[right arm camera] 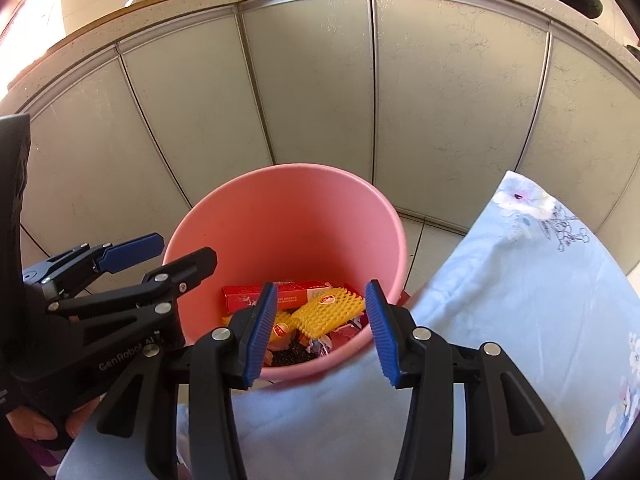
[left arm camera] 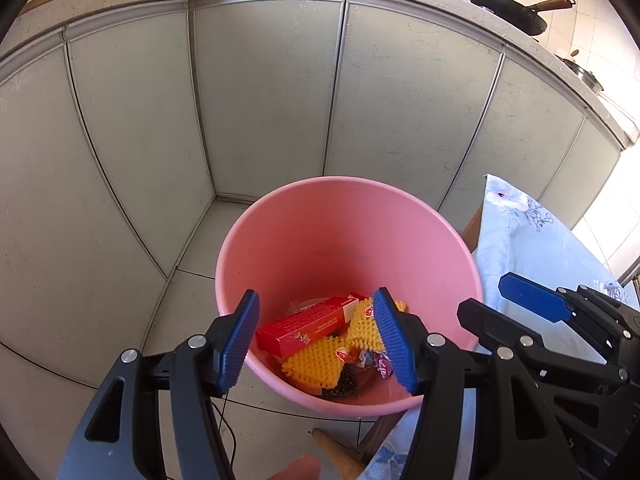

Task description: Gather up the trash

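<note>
Empty, spread tongs (left arm camera: 318, 344) above pink bin (left arm camera: 280, 216), seemingly beside floral cloth (right arm camera: 520, 280).

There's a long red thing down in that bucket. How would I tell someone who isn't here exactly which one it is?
Start at the pink bucket standing on the tiled floor against the pale cabinet doors. Look at the trash in its bottom: the red box lies flat beside the yellow bumpy foam pieces. It is the only long, straight-edged carton there, red with printed lettering, whereas its neighbours are knobbly yellow or crumpled wrappers.
</note>
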The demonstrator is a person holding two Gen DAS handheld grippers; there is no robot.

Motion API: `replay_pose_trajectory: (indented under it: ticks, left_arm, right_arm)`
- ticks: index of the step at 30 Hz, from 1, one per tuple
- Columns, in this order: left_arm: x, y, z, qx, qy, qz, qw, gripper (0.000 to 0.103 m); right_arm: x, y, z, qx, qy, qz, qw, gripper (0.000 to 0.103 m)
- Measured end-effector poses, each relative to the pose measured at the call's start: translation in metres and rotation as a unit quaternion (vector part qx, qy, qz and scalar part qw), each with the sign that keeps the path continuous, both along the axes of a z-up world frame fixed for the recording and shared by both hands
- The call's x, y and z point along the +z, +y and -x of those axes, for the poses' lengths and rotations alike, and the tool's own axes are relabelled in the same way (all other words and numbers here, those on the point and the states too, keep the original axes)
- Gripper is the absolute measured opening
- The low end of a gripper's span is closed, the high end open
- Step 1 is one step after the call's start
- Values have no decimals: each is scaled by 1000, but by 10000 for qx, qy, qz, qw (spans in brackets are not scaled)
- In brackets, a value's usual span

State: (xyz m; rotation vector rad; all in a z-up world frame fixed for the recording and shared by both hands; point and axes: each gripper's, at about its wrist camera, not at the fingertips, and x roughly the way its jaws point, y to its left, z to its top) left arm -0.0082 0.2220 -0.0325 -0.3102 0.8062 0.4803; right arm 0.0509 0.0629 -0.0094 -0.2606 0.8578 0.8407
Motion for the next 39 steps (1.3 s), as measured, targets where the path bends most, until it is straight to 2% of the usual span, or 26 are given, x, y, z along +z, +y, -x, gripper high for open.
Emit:
replay_pose_trajectory:
  ticks: [11,18,26,39]
  left_arm:
    - [13,-17,12,-83,-85,-43,9999,63]
    - [19,-32,23,-121,-143,-96,9998,65]
    - [27,-55,42,-209,-258,-322,9989,65]
    - [31,-83,63,-322,-329,-304,9985,65]
  right_arm:
    - [11,-16,25,-236,-322,-128,9991,47]
    - [18,-37,33,-429,-347,-213,9983,53]
    - [26,-58,56,-568,-515,-312,9966,54]
    - [30,-93,77,-855,-580,-449,9936,57]
